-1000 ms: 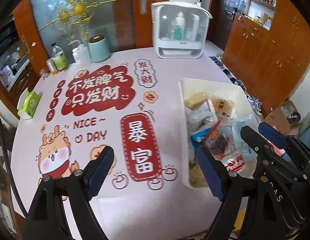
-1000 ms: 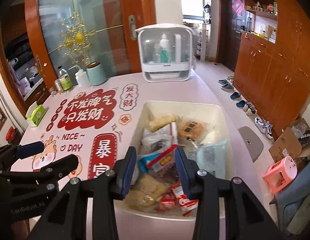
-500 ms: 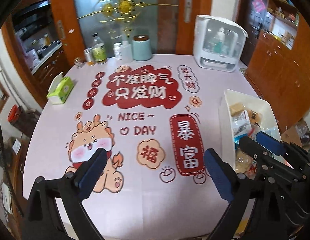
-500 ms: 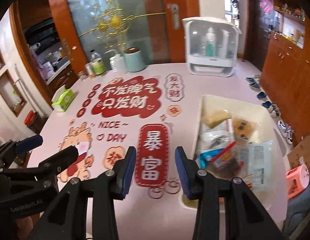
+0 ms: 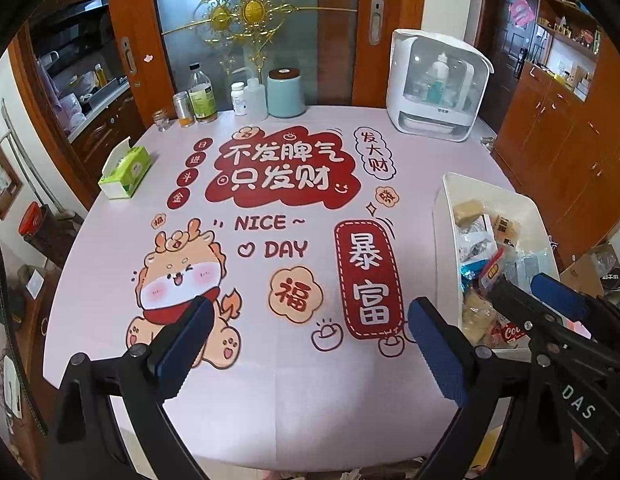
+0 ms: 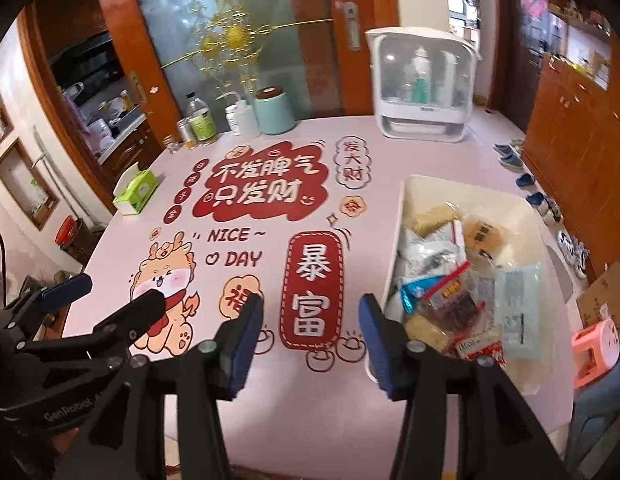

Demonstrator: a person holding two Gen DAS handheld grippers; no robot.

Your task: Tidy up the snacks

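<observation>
I have both tools hovering above the near edge of the desk [image 5: 109, 264], which is covered by a pink printed mat. My left gripper [image 5: 305, 340] is spread wide with nothing between its blue pads, hanging over the cartoon dragon and the red banner print. My right gripper [image 6: 310, 340] is parted too, a little narrower, also empty, above the red banner beside the tray. The snacks [image 6: 450, 280] lie heaped in the white tray [image 6: 526, 208] at the desk's right side: wrapped packets, a blue pouch, a red-and-clear bag, tan biscuits. At the far edge I see a white clear-fronted cabinet [image 5: 438, 88], a mint canister [image 5: 285, 94], several bottles [image 5: 201, 98], and a green tissue box [image 5: 125, 170] to the left.
</observation>
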